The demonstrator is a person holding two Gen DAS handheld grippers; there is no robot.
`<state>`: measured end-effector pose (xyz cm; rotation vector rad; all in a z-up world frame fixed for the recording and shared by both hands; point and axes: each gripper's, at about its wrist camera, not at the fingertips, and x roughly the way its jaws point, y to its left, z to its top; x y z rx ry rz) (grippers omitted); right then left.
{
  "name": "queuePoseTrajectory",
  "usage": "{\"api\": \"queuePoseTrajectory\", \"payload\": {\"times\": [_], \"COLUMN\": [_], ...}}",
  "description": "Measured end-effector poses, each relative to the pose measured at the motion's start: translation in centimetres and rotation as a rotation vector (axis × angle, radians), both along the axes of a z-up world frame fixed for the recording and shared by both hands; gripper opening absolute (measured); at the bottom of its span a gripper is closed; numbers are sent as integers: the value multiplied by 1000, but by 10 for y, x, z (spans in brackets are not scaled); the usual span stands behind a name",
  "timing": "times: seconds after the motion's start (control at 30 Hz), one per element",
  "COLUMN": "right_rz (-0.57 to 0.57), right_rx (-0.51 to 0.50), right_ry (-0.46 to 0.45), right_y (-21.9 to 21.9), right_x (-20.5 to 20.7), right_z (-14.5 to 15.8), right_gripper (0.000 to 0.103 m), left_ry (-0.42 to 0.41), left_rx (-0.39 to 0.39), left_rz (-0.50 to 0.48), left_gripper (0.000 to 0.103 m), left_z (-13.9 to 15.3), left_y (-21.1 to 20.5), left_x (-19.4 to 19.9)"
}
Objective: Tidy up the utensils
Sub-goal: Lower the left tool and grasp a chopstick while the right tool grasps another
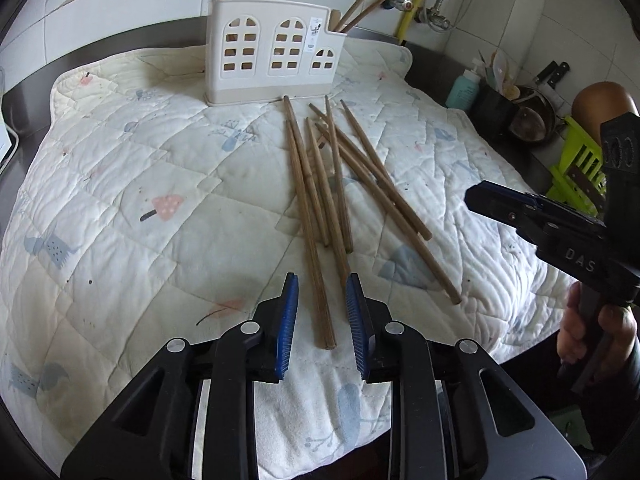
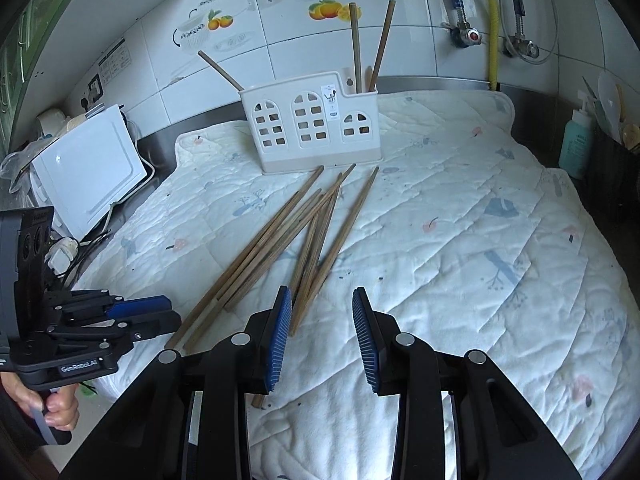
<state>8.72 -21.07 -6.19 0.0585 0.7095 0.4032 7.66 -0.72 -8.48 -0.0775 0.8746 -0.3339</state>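
loose wooden chopsticks piled on quilted mat, white holder behind, left claw narrowly parted straddling chopstick ends, right claw parted, empty

Both my views: even, soft daylight, bright; faint shadows under chopsticks. Mild glare on wall tiles. Sharp centre; strong fisheye bending and dark vignette at the corners.

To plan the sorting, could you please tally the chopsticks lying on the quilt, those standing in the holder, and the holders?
Chopsticks on the quilt: 7
Chopsticks in the holder: 3
Holder: 1
Total: 11
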Motion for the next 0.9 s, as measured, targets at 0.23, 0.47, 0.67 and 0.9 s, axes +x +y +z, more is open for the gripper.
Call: {"api": "queuePoseTrajectory", "payload": {"times": [0.23,0.47,0.67,0.9], "right_rz": [0,-5,-5,6], "right_rx": [6,15,20,51], "right_ry": [25,41,60,69], "right_y": [3,5,6,10], "right_x": [-4,-7,-9,-12], "right_z": [-9,-16,-22,-24], "right_gripper": [31,31,31,28], "left_ry": [2,-13,-32,-47], "left_rx": [23,56,78,105], "left_rz": [24,37,45,72], "left_gripper": [17,16,8,5], "left_z": [-11,-15,-17,-12], "left_y": [-1,-11,-14,-2], "left_x": [0,0,0,1]}}
